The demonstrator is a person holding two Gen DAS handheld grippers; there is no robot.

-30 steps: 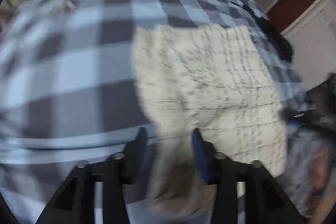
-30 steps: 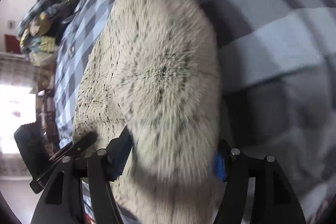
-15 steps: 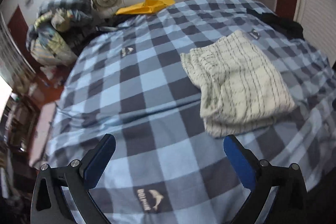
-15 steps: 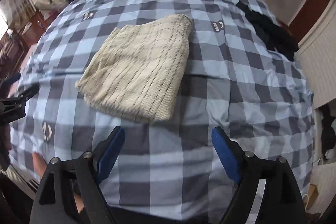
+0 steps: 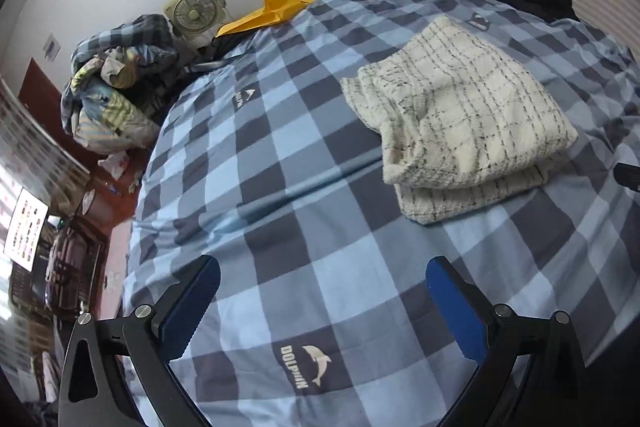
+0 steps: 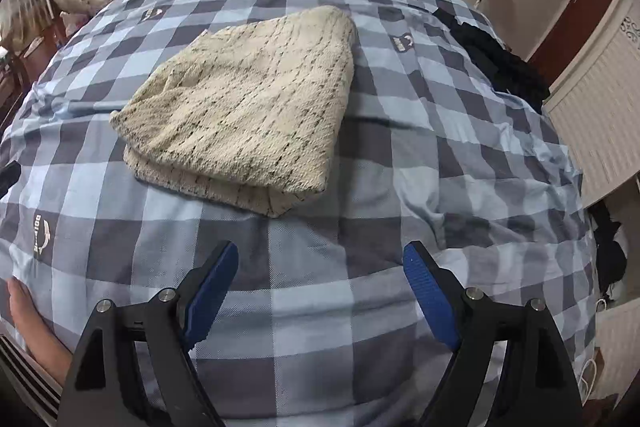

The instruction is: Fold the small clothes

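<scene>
A cream knitted garment with thin dark check lines [image 5: 460, 119] lies folded in layers on the blue checked bedspread [image 5: 280, 187]. It also shows in the right wrist view [image 6: 248, 107], at the middle of the bed. My left gripper [image 5: 320, 279] is open and empty, held above the bedspread, well short of and to the left of the garment. My right gripper [image 6: 320, 267] is open and empty, held above the bedspread just in front of the garment's near edge.
A dark garment [image 6: 500, 63] lies at the bed's far right edge. A pile of clothes and bedding [image 5: 116, 95], a small fan [image 5: 192, 13] and a yellow item [image 5: 276, 13] sit at the bed's far end by the wall. A forearm [image 6: 36, 339] shows at lower left.
One second ago both grippers were at the garment with cloth between the jaws. Both have let go, opened wide and pulled back from it. The garment now lies folded on the bed.
</scene>
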